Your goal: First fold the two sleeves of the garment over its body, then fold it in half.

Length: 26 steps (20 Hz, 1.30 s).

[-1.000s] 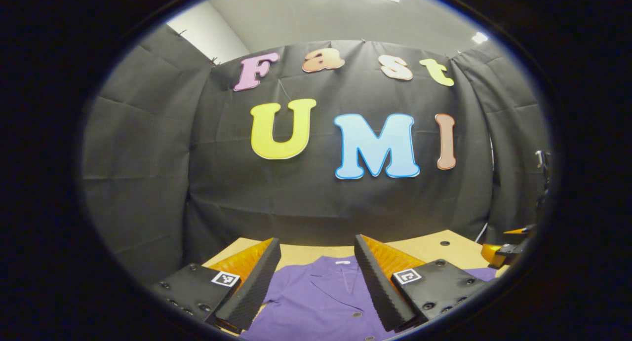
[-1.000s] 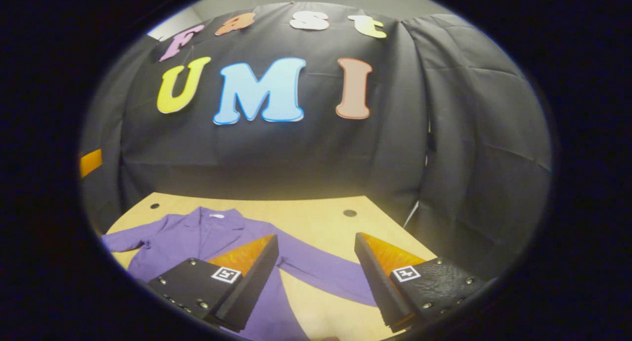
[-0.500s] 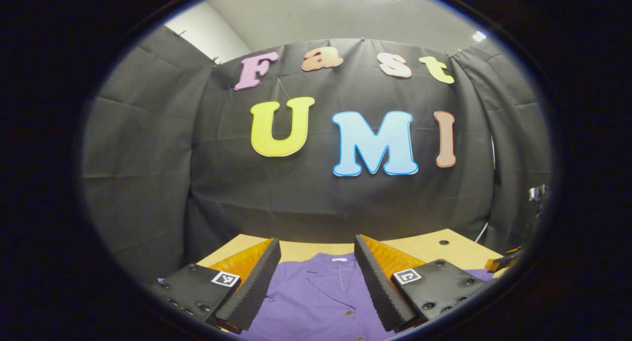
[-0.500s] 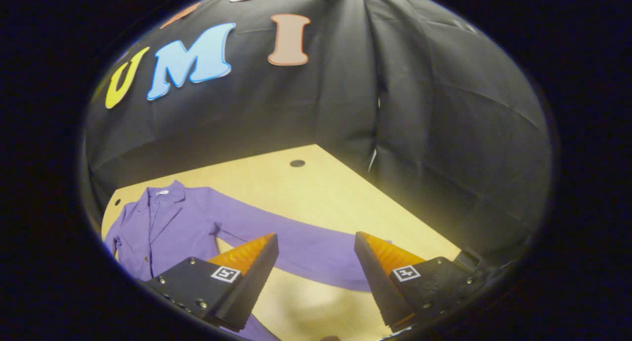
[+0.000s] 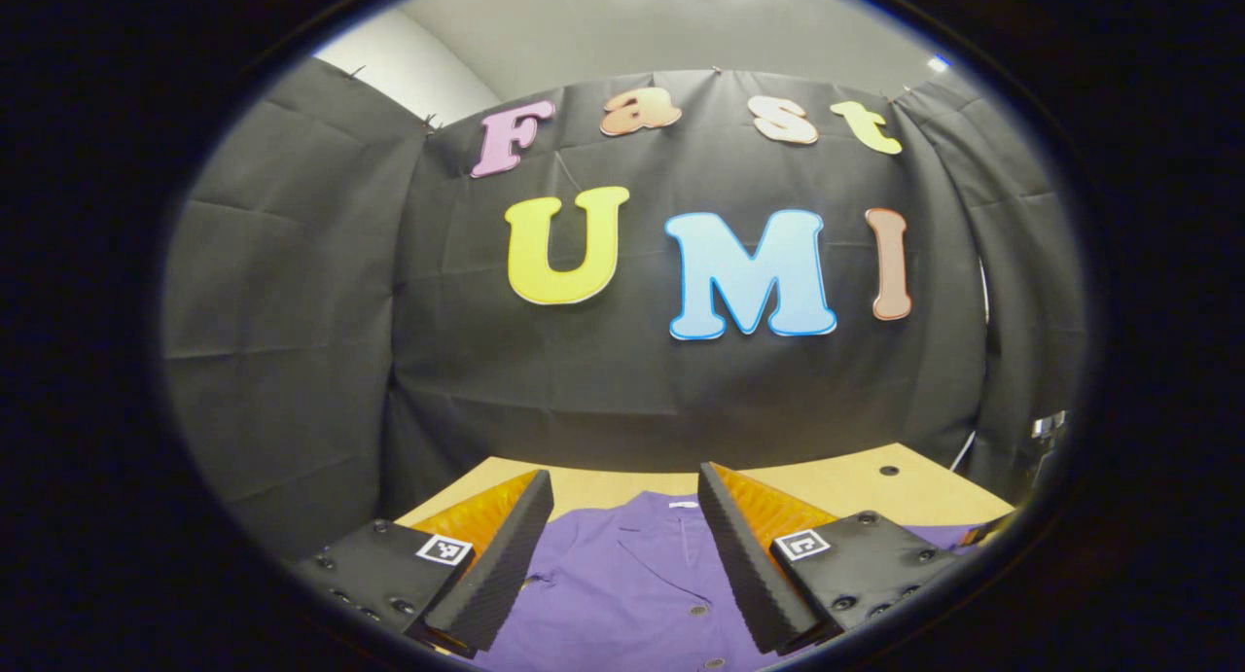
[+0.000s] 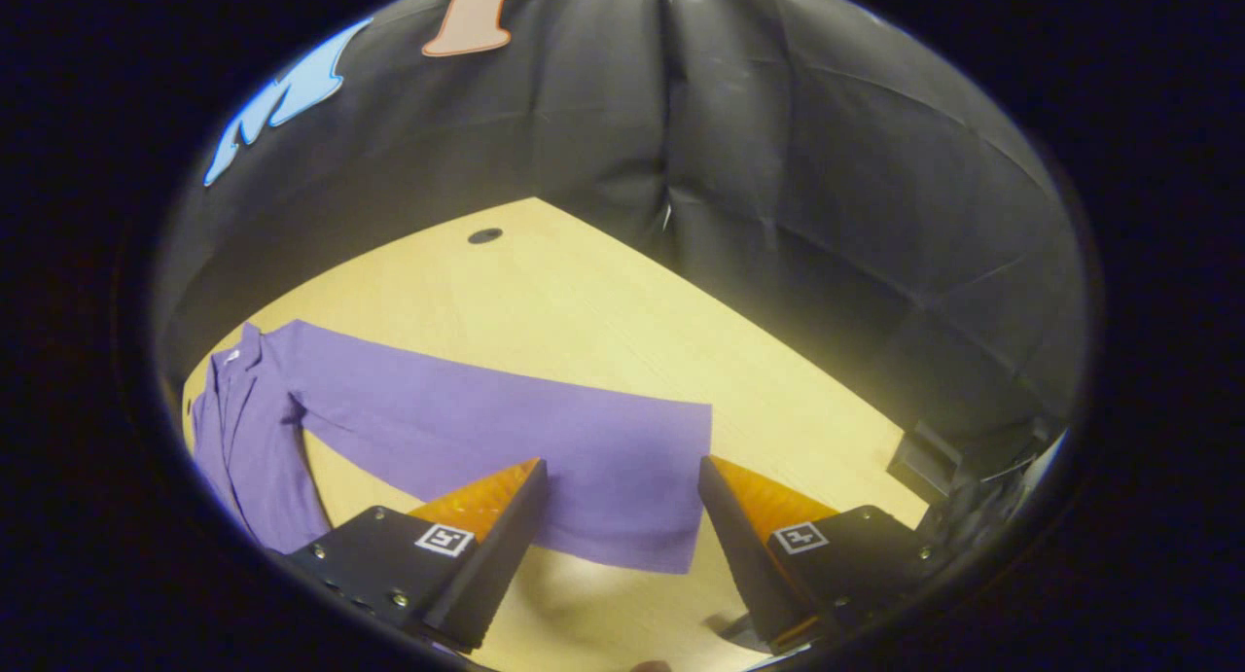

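- The left gripper (image 5: 622,546) hangs with fingers apart over the shirt (image 5: 632,584), gripping nothing.
- The shirt lies flat, collar toward the wall, on the table (image 5: 846,482).
- In the right gripper view the sleeve (image 6: 506,429) stretches out flat across the table, unfolded.
- The right gripper (image 6: 622,536) hovers spread above the cuff end, empty.
- Judged so: no fold made yet in view; both sleeves and the halving remain.

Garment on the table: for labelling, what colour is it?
Plain purple garment, best in the right gripper view.
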Available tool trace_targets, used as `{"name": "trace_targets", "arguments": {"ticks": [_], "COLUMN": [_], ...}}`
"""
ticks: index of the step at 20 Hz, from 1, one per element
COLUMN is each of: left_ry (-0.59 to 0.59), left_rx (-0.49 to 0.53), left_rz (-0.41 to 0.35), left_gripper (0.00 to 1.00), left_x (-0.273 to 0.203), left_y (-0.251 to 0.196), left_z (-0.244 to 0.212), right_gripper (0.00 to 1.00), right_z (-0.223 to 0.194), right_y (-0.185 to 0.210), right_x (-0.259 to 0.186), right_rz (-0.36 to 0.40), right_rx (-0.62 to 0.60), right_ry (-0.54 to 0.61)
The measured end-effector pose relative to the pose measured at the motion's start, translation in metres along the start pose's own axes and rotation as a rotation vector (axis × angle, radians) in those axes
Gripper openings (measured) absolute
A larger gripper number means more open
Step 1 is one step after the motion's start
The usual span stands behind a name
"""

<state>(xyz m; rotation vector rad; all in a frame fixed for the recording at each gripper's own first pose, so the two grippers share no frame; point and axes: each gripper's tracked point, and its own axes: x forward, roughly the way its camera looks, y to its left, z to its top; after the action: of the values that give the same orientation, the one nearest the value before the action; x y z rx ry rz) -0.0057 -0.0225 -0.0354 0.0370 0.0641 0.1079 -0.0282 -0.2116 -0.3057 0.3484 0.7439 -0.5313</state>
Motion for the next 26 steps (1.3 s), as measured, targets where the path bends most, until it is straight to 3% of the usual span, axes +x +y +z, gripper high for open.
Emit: {"name": "trace_targets", "arguments": {"ticks": [10, 11, 13, 15, 17, 21, 26], "left_ry": [-0.003, -0.005, -0.007, -0.012, -0.014, -0.008, -0.013], "left_rx": [0.0, -0.005, -0.011, -0.011, -0.011, -0.025, -0.035], "left_rz": [-0.018, -0.019, -0.018, -0.014, -0.008, 0.004, 0.007], "left_gripper": [0.97, 0.97, 0.97, 0.97, 0.97, 0.97, 0.97], "left_x": [-0.003, -0.004, -0.006, -0.007, -0.011, -0.013, -0.014], "left_y": [-0.007, -0.007, -0.004, 0.003, 0.01, 0.027, 0.049], "left_z": [0.0, 0.001, 0.0, 0.001, 0.0, -0.004, -0.003], "right_gripper": [0.95, 0.77, 0.61, 0.31, 0.16, 0.01, 0.0], "right_z": [-0.011, -0.011, -0.013, -0.014, -0.013, -0.012, 0.006], "right_y": [0.001, 0.003, 0.007, 0.013, 0.016, 0.015, 0.016], "right_x": [0.01, 0.012, 0.008, 0.008, 0.007, 0.006, -0.008], "right_rz": [0.039, 0.047, 0.068, 0.095, 0.106, 0.111, 0.113], "right_rx": [0.015, 0.014, 0.025, 0.065, 0.101, 0.117, 0.138], "right_ry": [0.033, 0.031, 0.034, 0.04, 0.047, 0.036, -0.017]}}
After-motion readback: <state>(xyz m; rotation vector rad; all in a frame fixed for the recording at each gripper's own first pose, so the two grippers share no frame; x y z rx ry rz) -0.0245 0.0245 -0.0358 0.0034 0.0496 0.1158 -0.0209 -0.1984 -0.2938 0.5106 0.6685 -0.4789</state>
